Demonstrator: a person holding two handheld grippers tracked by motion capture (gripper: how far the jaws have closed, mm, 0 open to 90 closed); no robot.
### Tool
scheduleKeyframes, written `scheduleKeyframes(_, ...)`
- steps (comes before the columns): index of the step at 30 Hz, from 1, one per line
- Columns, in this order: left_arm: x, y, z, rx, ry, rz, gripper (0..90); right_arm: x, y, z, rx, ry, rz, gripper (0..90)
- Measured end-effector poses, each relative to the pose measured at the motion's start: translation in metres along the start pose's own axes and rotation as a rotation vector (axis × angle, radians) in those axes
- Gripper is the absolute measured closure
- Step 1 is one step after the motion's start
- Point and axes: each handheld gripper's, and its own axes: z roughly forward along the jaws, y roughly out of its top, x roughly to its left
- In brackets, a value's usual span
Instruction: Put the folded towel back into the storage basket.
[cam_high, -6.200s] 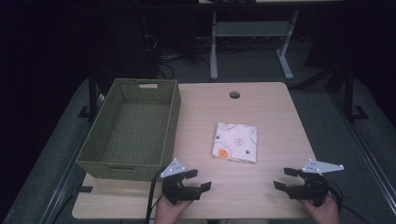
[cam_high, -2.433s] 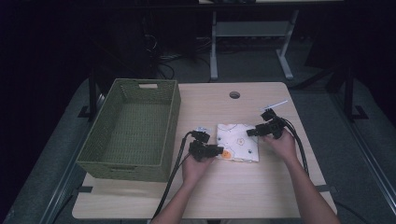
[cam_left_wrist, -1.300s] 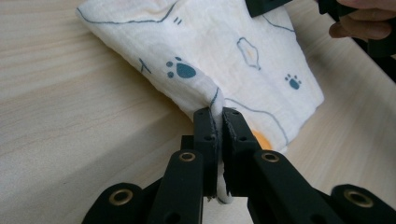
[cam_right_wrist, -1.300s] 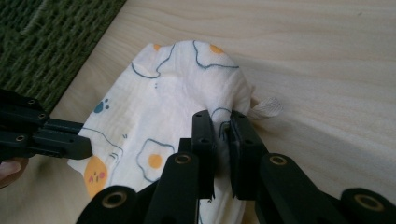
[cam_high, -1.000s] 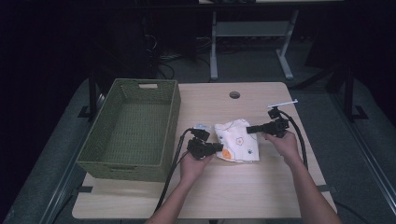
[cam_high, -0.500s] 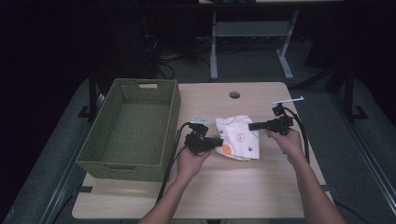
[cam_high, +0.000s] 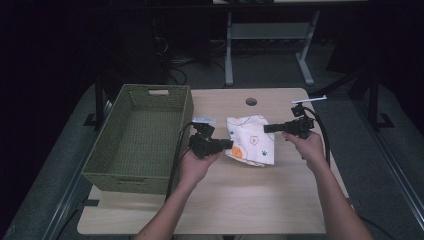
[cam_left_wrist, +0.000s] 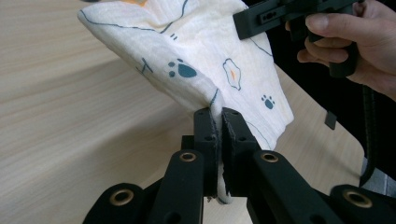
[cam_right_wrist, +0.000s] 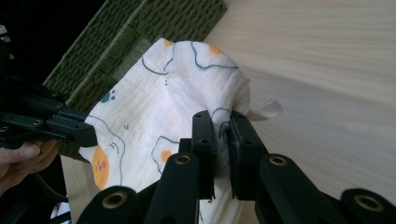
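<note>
Near the middle of the table, a printed cloth hangs between two grippers, just right of the green basket. Left gripper is clamped on its left edge, and right gripper is clamped on its far right edge.

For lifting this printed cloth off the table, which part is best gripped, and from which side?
Its two opposite edges, one from each side. The cloth is limp and sags between holds; the left hand-held gripper and right hand-held gripper each pinch a bunched edge, coming in level.
</note>
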Motion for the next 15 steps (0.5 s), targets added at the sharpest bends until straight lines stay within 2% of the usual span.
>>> scheduleKeyframes(15, 0.011, 0.015, -0.04, -0.036, -0.009, -0.004, 86.3, 0.032, 0.026, 0.008, -0.003, 0.026, -0.026, 81.9)
